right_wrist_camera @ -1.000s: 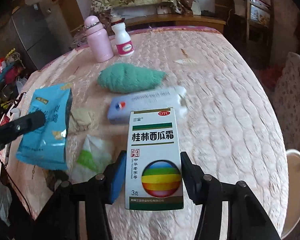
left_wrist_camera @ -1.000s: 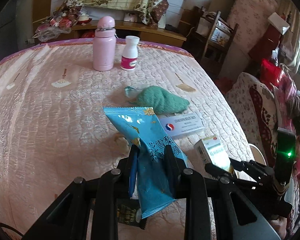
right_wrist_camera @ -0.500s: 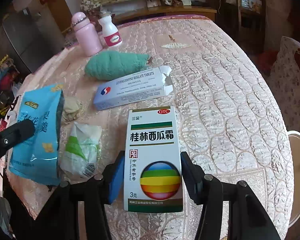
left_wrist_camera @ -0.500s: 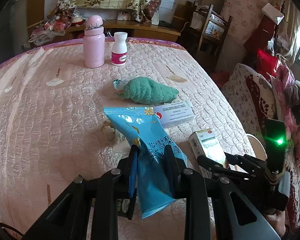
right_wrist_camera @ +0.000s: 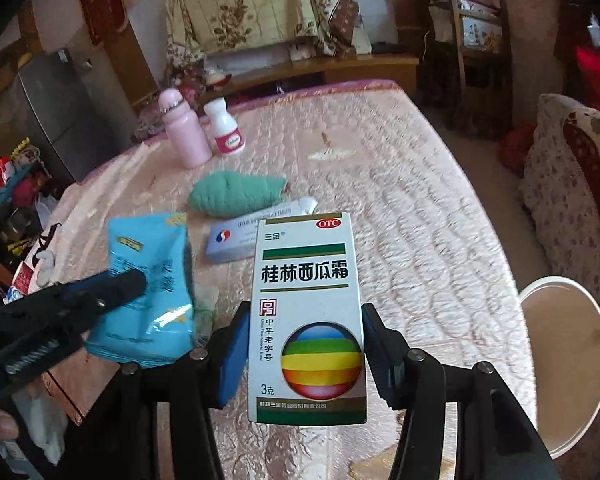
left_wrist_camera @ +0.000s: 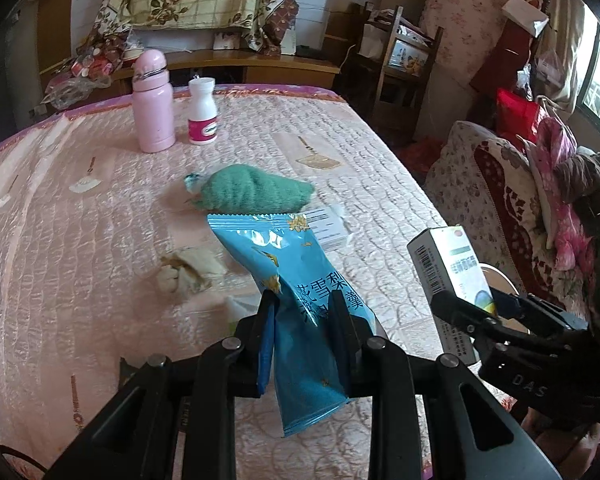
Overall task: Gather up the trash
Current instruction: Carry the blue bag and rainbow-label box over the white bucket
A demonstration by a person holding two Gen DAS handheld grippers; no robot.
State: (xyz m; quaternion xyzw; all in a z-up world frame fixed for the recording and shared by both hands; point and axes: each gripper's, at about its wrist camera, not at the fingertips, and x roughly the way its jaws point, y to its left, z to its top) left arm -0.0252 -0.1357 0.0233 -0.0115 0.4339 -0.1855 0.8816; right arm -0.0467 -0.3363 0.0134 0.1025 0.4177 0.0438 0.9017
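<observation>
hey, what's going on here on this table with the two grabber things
A person is clearing trash off a quilted table with a gripper in each hand. The left gripper is shut on a blue snack bag, and the right gripper is shut on a white medicine box; both are lifted off the table. A crumpled tissue, a flat pill box, a green cloth, a pink bottle and a white bottle sit on the table. A white bin stands beside the table's edge.
</observation>
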